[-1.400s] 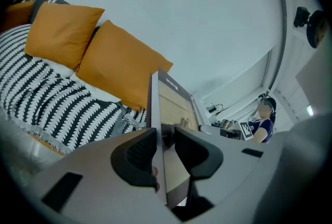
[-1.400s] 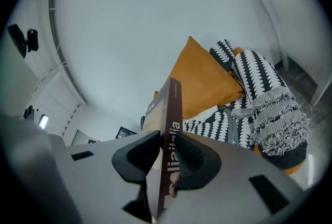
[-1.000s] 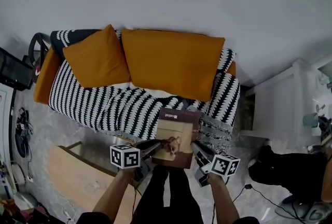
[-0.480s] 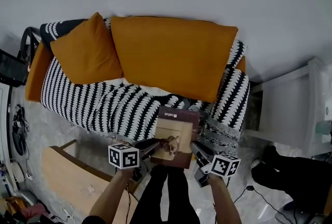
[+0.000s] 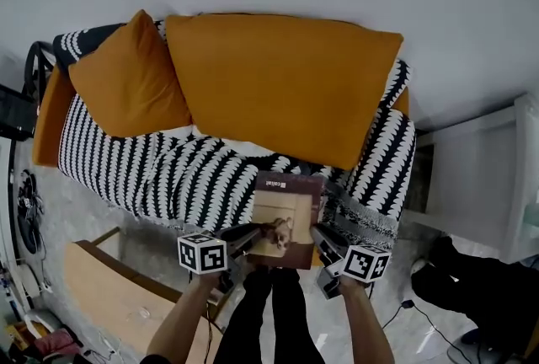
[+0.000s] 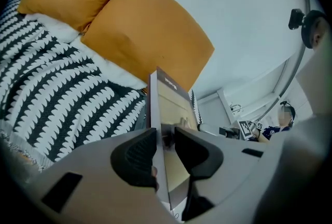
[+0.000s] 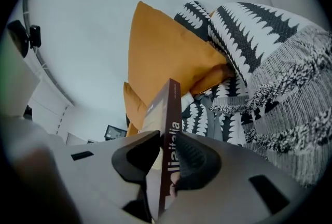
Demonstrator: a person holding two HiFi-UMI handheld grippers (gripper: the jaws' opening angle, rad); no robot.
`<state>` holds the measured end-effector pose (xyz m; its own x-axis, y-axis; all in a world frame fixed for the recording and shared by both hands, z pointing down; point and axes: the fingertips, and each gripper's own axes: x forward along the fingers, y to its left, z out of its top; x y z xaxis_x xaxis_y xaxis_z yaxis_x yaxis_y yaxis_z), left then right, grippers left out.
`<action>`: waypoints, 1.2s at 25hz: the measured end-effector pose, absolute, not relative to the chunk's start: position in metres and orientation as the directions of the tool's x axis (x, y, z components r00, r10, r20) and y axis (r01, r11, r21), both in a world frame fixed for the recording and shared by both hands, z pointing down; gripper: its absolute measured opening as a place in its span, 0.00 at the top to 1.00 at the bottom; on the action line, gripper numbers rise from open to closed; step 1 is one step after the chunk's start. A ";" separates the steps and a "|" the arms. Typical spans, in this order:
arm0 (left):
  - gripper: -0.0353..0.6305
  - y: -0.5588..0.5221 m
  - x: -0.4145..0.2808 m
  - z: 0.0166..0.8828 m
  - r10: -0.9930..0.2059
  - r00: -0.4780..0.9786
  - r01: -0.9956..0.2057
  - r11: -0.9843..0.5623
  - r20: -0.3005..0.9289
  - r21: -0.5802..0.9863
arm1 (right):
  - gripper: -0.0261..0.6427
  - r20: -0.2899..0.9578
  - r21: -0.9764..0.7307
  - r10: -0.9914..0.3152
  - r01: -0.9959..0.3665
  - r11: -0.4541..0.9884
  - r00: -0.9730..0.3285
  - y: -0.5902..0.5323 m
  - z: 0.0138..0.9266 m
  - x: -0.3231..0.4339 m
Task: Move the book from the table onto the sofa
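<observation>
Your sofa (image 5: 168, 173) carries two orange cushions: a small cushion (image 5: 126, 76) at its left end and a large cushion (image 5: 278, 84) along the back (a black-and-white striped throw covers the seat). The book (image 5: 286, 215) is off the table (image 5: 109, 295), held up between your two grippers, and in the head view it overlaps the seat's front edge. Your left gripper (image 6: 165, 140) is clamped on its left edge and your right gripper (image 7: 167, 148) on its spine, with pads on both covers.

Glossy paper book (image 5: 286, 215) — matt cloth cushions (image 5: 282, 84), knitted black-and-white sofa cover (image 5: 168, 173), smooth wooden table (image 5: 109, 286)
</observation>
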<state>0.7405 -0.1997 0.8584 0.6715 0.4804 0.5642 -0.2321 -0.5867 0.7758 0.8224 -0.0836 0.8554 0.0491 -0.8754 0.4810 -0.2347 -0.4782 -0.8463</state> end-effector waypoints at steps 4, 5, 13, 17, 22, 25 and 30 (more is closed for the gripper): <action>0.76 -0.206 0.744 0.872 0.466 0.670 -0.259 -0.583 0.578 0.770 | 0.80 0.505 -0.834 -0.862 -0.228 -0.502 0.047 -0.084 0.868 0.831; 0.77 -0.208 0.742 0.877 0.457 0.662 -0.272 -0.592 0.594 0.759 | 0.80 0.515 -0.829 -0.855 -0.221 -0.514 0.055 -0.082 0.871 0.833; 0.78 -0.219 0.737 0.885 0.439 0.646 -0.295 -0.610 0.624 0.735 | 0.82 0.547 -0.810 -0.836 -0.224 -0.542 0.043 -0.075 0.880 0.835; 0.80 -0.214 0.735 0.880 0.426 0.656 -0.279 -0.629 0.622 0.725 | 0.84 0.530 -0.817 -0.847 -0.243 -0.523 0.039 -0.074 0.877 0.827; 0.86 -0.208 0.738 0.850 0.416 0.680 -0.239 -0.653 0.604 0.719 | 0.89 0.497 -0.830 -0.867 -0.270 -0.488 0.040 -0.079 0.853 0.822; 0.87 -0.205 0.739 0.824 0.419 0.697 -0.212 -0.654 0.581 0.726 | 0.90 0.475 -0.836 -0.879 -0.290 -0.467 0.047 -0.085 0.827 0.820; 0.90 -0.199 0.733 0.774 0.407 0.723 -0.159 -0.688 0.558 0.708 | 0.92 0.428 -0.839 -0.902 -0.346 -0.420 0.057 -0.093 0.774 0.809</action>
